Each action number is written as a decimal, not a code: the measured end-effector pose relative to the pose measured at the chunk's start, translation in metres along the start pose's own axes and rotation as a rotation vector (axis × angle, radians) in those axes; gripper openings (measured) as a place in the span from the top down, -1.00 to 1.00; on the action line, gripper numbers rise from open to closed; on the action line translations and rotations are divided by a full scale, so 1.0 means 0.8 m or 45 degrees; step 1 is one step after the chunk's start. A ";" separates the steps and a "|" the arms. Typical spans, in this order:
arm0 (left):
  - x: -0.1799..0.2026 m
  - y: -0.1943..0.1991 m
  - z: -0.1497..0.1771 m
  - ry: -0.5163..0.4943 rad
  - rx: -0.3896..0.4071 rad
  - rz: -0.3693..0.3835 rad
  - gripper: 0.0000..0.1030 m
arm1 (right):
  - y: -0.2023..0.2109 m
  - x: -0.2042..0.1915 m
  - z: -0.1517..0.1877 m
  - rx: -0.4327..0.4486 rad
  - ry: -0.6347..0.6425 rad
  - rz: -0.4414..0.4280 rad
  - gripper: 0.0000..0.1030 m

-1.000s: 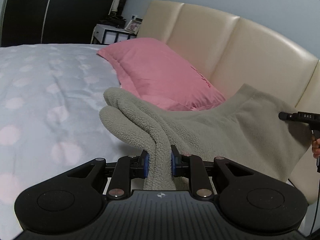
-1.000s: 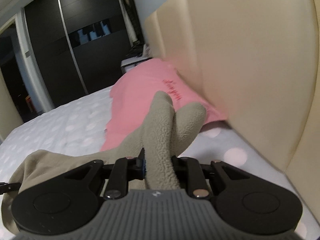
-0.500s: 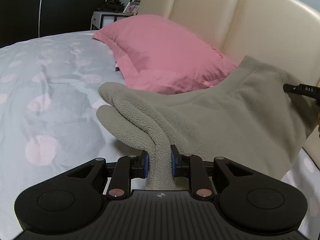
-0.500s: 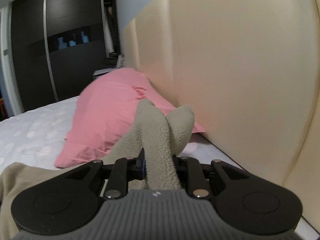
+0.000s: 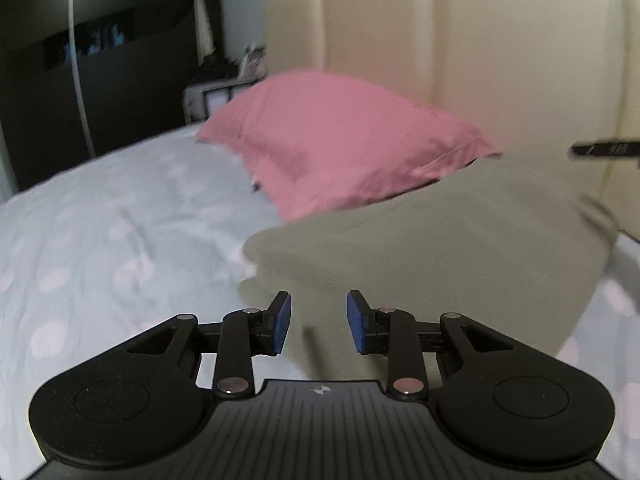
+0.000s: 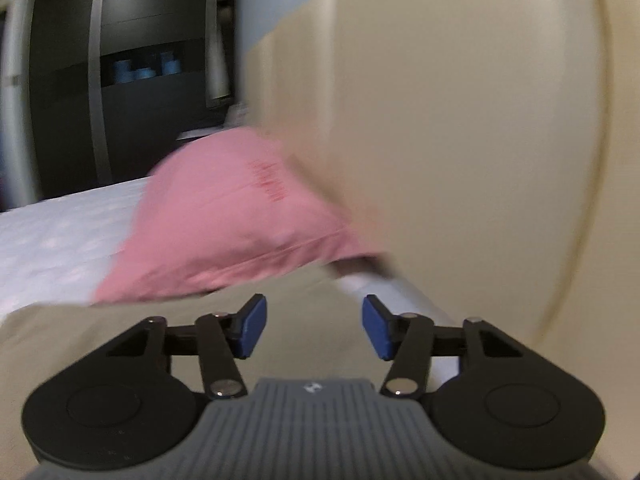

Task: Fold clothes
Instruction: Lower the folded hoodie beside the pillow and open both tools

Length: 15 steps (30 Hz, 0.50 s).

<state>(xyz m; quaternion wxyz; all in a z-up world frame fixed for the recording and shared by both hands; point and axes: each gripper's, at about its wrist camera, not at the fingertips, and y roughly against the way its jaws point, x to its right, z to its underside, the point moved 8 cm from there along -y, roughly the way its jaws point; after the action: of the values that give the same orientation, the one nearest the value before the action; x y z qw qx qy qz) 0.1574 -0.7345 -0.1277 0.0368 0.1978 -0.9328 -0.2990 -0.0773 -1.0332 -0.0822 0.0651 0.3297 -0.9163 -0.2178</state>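
Grey-green fleece garment [image 5: 432,248] lying flat on pale bedsheet with faint pink dots [image 5: 100,240], far edge meeting pink rectangular fabric pillow [image 5: 344,140]. Left gripper [image 5: 319,322] over near part of garment, blue pads parted and opening, nothing pinched between. Right gripper [image 6: 314,326] over other end of same garment [image 6: 288,320], jaws wider apart and opening, likewise gripping nothing. Cream padded headboard [image 6: 460,120] just behind pillow [image 6: 232,220]. Both views blurred.

Left gripper [image 5: 319,322], right gripper [image 6: 314,326] opening, empty
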 end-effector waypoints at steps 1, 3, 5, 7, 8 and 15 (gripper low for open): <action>0.007 0.000 -0.001 -0.018 -0.016 0.011 0.46 | 0.000 -0.006 0.010 -0.031 0.005 -0.044 0.12; 0.019 -0.008 0.003 -0.039 -0.061 0.031 0.46 | -0.011 -0.012 0.038 -0.118 0.045 -0.036 0.15; 0.029 -0.023 0.016 -0.066 -0.127 0.034 0.46 | -0.023 -0.013 0.065 -0.190 0.041 -0.021 0.09; 0.037 -0.042 0.038 -0.114 -0.225 0.031 0.46 | -0.031 -0.010 0.089 -0.226 0.008 -0.013 0.04; 0.040 -0.051 0.049 -0.134 -0.270 0.019 0.46 | -0.034 -0.008 0.100 -0.235 -0.008 -0.014 0.02; 0.044 -0.057 0.056 -0.077 -0.325 -0.057 0.44 | -0.028 -0.017 0.118 -0.289 -0.017 0.046 -0.01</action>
<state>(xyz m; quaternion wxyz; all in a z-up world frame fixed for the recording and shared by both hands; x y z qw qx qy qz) 0.1326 -0.7577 -0.1917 0.0269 0.2034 -0.8831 -0.4220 -0.0786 -1.0062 -0.1760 0.0998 0.3023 -0.8919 -0.3212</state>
